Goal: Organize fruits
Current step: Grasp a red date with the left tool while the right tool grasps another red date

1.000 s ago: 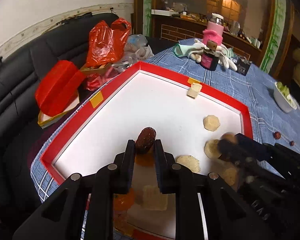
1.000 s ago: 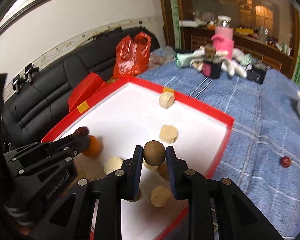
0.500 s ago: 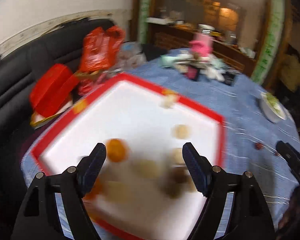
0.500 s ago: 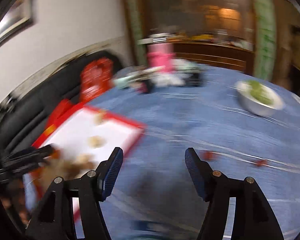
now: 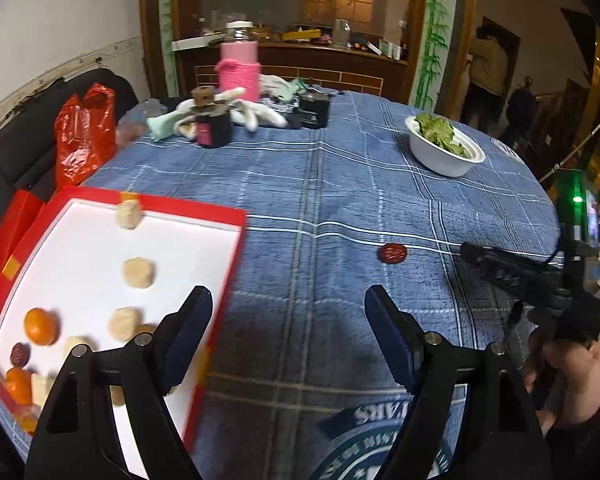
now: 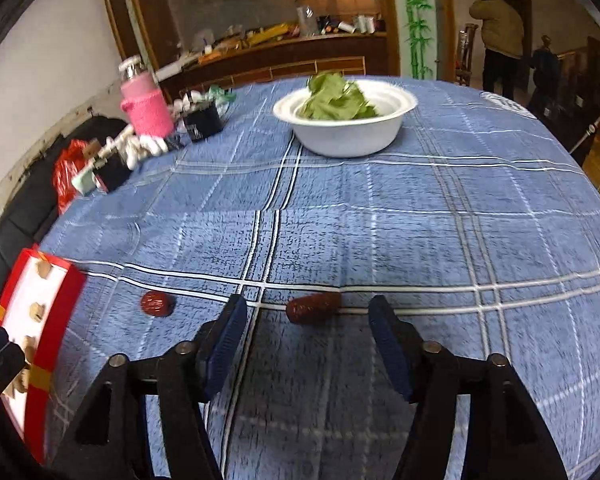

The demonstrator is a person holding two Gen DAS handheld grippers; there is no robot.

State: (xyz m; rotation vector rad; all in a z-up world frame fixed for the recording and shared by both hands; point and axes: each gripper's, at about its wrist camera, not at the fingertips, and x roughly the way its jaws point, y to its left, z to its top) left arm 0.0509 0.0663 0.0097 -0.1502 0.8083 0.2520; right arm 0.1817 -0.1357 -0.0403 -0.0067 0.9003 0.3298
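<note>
While the left claw [image 5: 288, 320] is hanging wide and empty beside the red tray [image 5: 220, 280], the right claw [image 6: 304, 334] is closing, empty, just short of a red date [image 6: 313, 307] lying on the worktop [image 6: 420, 220].

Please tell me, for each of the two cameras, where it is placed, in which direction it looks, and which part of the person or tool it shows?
Left wrist: sits on the left claw, looks down across the blue tablecloth and red tray; shows its fingers and the right claw.
Right wrist: sits on the right claw, which is closing, above a red date; shows its fingers.
Shared: white bowl, pink bottle, tray.
</note>
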